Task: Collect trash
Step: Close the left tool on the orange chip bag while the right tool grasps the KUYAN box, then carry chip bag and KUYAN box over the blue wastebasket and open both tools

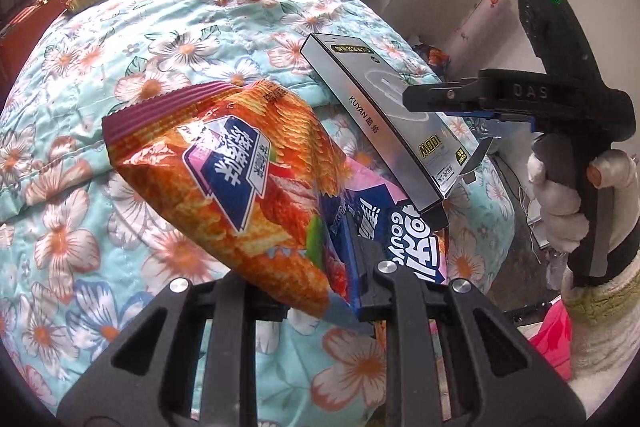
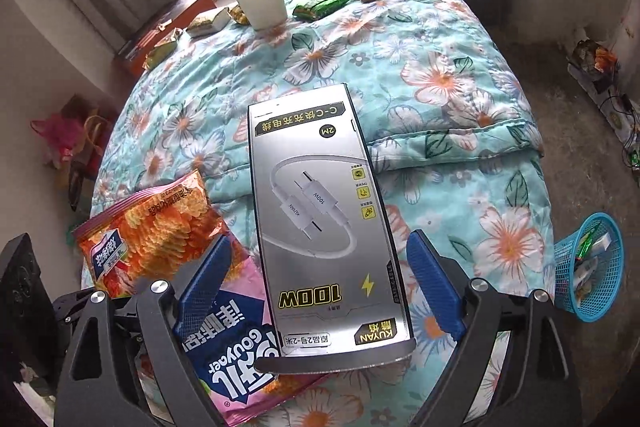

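Now the left gripper (image 1: 320,291) clamps the chip bag (image 1: 224,163) at lower centre, while the right gripper (image 2: 320,291) sits spread wide around the silver box (image 2: 320,219).

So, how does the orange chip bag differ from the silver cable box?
The orange chip bag is soft and crinkled; the silver cable box is rigid and flat-sided. The bag is clamped in the left hand-held gripper; the box sits between the open fingers of the right hand-held gripper, untouched. Both are printed packaging.
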### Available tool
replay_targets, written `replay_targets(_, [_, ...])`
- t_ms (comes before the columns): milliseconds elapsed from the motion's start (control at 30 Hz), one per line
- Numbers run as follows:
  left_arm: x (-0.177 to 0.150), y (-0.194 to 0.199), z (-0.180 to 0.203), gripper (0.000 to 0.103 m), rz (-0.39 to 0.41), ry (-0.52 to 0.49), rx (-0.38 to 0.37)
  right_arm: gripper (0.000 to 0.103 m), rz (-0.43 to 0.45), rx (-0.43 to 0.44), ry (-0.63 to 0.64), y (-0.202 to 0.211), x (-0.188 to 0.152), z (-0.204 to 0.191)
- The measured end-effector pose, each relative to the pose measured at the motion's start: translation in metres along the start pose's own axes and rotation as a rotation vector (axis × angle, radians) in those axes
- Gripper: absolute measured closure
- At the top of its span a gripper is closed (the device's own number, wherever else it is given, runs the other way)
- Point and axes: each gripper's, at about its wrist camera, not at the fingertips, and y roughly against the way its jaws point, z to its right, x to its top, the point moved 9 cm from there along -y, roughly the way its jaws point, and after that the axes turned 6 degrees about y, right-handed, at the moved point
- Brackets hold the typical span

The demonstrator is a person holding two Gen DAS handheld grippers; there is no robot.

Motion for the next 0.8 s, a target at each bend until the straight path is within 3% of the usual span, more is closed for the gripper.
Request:
replay_targets(200, [0.001, 0.0, 0.001, 0.084, 0.007, -0.021, 0.007, 0.017, -0.082, -0.069, 0.03, -0.024, 0.001, 0.002])
replay_targets(467, [0.001, 0.0, 0.002, 0.084, 0.014, -0.046, 0.021, 0.021, -0.104, -0.046, 0.011, -0.037, -0.005, 0.003])
replay_targets(800, [0.008, 0.01, 0.01, 0.087, 0.057, -0.081, 0.046, 0.022, 0.014, -0.01, -0.074, -0.003, -0.009, 0.022])
